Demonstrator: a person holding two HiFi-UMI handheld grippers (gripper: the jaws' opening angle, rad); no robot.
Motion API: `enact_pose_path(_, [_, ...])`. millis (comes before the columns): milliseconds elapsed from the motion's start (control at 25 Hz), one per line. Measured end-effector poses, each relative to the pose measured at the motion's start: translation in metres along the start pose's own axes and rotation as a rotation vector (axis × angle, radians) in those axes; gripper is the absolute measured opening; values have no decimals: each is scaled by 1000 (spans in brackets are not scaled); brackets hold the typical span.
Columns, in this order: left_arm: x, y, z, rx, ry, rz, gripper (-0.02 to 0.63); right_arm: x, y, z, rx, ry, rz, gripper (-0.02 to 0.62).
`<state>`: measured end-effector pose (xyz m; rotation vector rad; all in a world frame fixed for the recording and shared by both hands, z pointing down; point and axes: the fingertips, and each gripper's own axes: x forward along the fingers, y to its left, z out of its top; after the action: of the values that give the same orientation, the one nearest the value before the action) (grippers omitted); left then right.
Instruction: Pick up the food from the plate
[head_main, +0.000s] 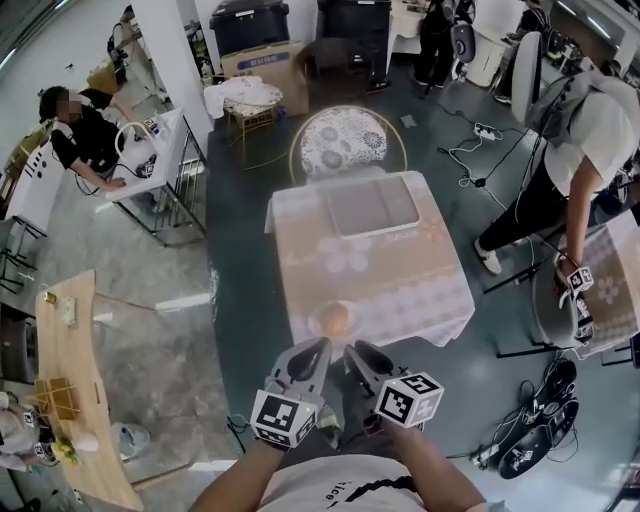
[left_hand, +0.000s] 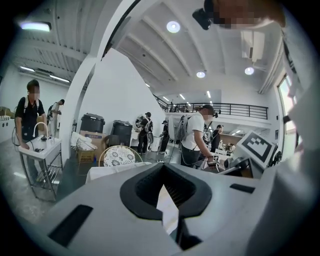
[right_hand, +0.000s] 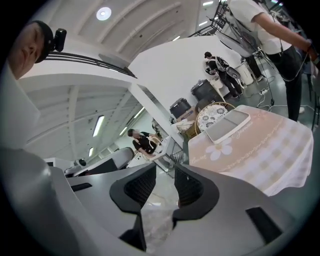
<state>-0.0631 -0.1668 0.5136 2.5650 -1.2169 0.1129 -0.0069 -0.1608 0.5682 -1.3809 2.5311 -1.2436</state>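
Observation:
In the head view a small plate (head_main: 313, 323) sits at the near edge of a table with a checked cloth (head_main: 400, 285), and on it lies a round orange piece of food (head_main: 335, 318). Both grippers hover just short of that edge, below the plate. My left gripper (head_main: 318, 350) (left_hand: 163, 167) has its jaw tips meeting, with nothing held. The right gripper (head_main: 354, 352) (right_hand: 165, 167) shows a clear gap between its jaws, and nothing is in it. Neither gripper view shows the plate. The right gripper view shows the table (right_hand: 250, 145) off to the right.
A grey tray (head_main: 370, 208) (right_hand: 227, 125) lies on the far half of the table, and a round patterned chair (head_main: 345, 140) stands behind it. A person (head_main: 580, 150) stands at the right beside another table, and another person (head_main: 85, 140) is at the left by a sink. Cables and shoes lie on the floor at the right.

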Motion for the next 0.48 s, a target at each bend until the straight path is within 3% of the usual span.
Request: enact_pose_path(480, [56,42,-51,-34,82,37,4,68,-100,-44,229,103,-49,158])
